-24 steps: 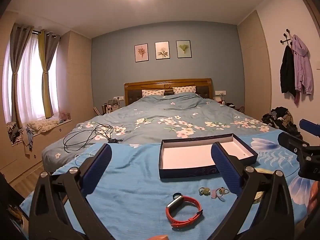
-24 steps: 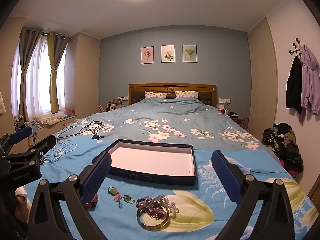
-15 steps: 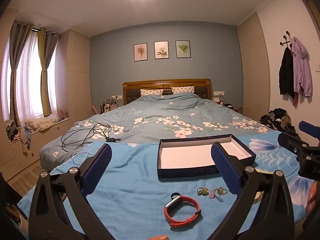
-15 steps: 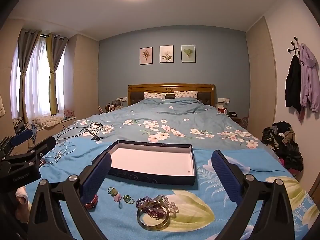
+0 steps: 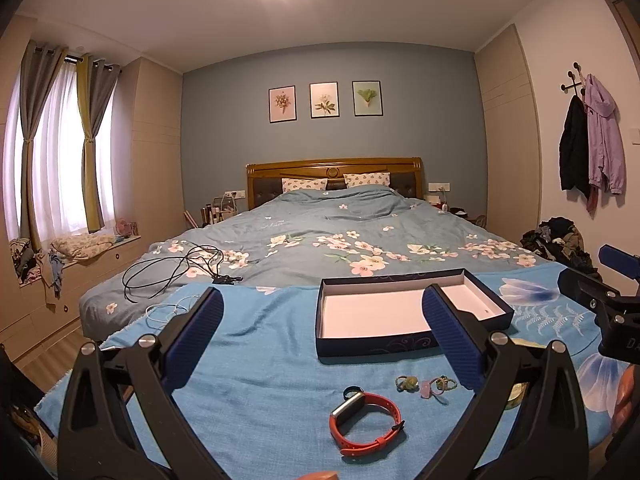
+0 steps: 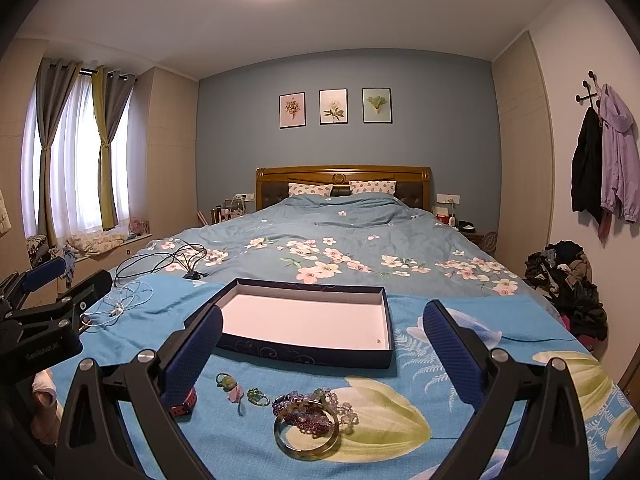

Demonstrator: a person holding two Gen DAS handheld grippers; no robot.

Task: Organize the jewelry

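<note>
trouble is most likely right up close: the left gripper (image 5: 322, 340) and the right gripper (image 6: 320, 344) both hang over the blue cloth (image 5: 256, 364) with jaws spread wide and nothing between them, and what lies nearest is small and tangled. under the left one sits the red watch band (image 5: 366, 424), a springy loop that could flip or skid on the weave if pinched on its curve. under the right one, the bangle (image 6: 307, 430) lies touching a heap of purple bead bracelets (image 6: 316, 416); i judge a grab at either would drag the other along or scatter it. the small rings (image 6: 240, 390) beside them are flat and tiny, so wide pads may close on cloth instead and pull it up.

further out, the open dark blue box (image 6: 312, 324) rests empty, its low near wall facing the pieces; a low carry could knock that rim and shove the light box across the soft bed. room above the box is free. the two grippers stand near each other, so crossing paths is a risk. to the left, white earphone wire (image 6: 116, 306) and a black cable (image 5: 172, 270) lie loose, well apart from the jewelry, but able to snag a wide sweep.
</note>
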